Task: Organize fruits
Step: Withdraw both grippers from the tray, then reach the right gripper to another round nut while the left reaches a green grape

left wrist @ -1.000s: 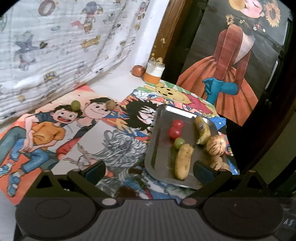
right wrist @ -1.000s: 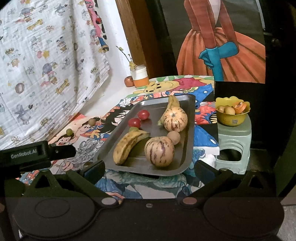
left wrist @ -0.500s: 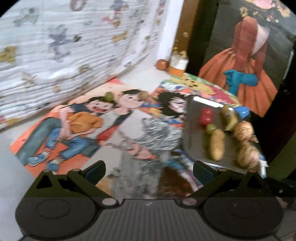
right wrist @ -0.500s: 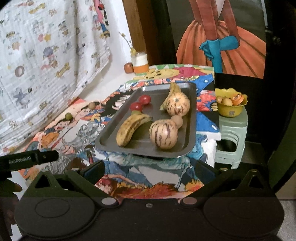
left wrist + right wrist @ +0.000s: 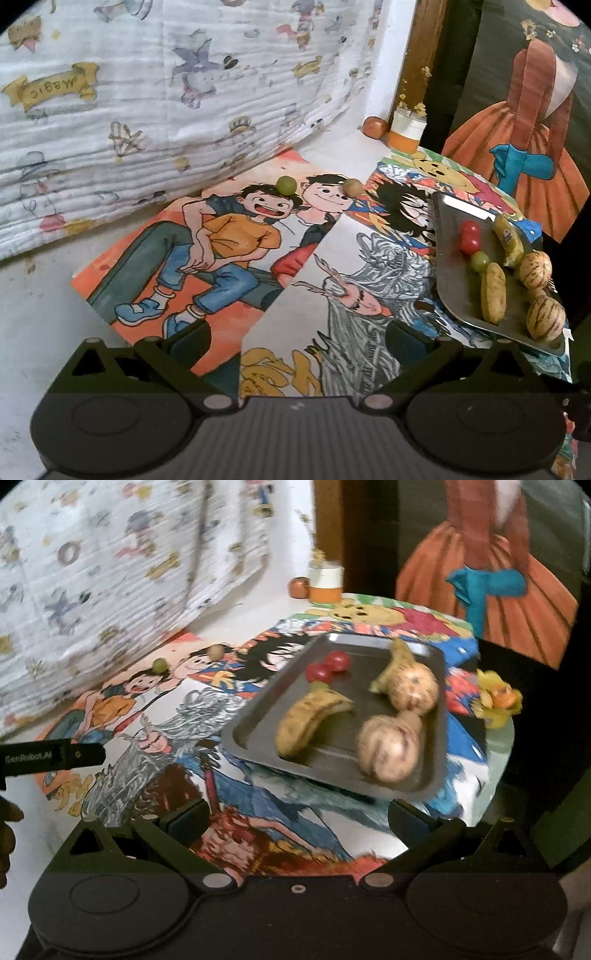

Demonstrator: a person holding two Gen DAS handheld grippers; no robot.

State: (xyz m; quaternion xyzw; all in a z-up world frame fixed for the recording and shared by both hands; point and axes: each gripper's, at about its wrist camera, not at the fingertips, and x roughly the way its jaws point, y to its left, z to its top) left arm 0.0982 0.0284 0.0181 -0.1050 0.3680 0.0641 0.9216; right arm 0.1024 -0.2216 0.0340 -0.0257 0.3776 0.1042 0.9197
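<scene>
A grey metal tray (image 5: 448,266) (image 5: 255,727) lies on the cartoon-print cloth and holds two bananas (image 5: 310,718), two striped melons (image 5: 388,749), red tomatoes (image 5: 469,236) and a green grape (image 5: 479,260). A loose green grape (image 5: 286,184) (image 5: 159,664) and a brown round fruit (image 5: 352,187) (image 5: 216,650) lie on the cloth, left of the tray. My left gripper (image 5: 295,341) is open and empty, well short of the loose fruits. My right gripper (image 5: 297,818) is open and empty, in front of the tray's near edge.
A white and orange jar (image 5: 406,131) and a brown fruit (image 5: 373,127) stand at the back by the wall. A patterned white sheet (image 5: 147,92) hangs at left. A yellow bowl (image 5: 496,701) with fruit sits right of the table. The left gripper's body (image 5: 51,755) shows at left.
My left gripper has swung left, away from the tray, and now faces the loose grape and brown fruit. My right gripper has pulled back and risen; its view is blurred by motion.
</scene>
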